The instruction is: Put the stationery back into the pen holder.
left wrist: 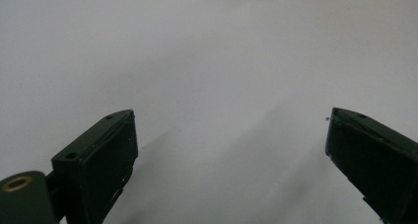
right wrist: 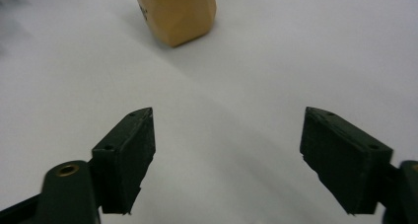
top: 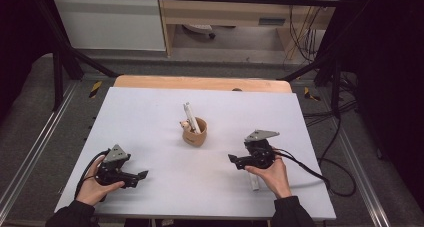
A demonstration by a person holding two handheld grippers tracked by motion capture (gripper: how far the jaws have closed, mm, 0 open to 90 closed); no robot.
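From the high view I have both grippers low over the white table (top: 150, 112). My left gripper (top: 142, 176) sits near the front left corner, held in the left hand (top: 95, 184), its tips pointing toward the middle of the sheet. In the left gripper view its jaws stand wide apart with nothing between them, just bare white surface ahead.

My right gripper (top: 233, 159) is at the front right, in the right hand (top: 272, 174), tips pointing left. In the right gripper view its jaws are spread wide and empty, over plain table.

The cup (top: 195, 132), a small tan wooden holder, stands upright near the middle of the table, between the two grippers and farther back, well apart from both. A white pen (top: 191, 116) leans in it, sticking out toward the back, with a small pale item beside it that I cannot make out. In the right gripper view the cup (right wrist: 177, 12) sits ahead and a little left of the gap between the jaws; there is a small dark mark on its side, too blurred to read.

A second white pen (top: 255, 183) lies flat on the table just under my right hand, partly hidden by it.

I can read no brand or label anywhere.
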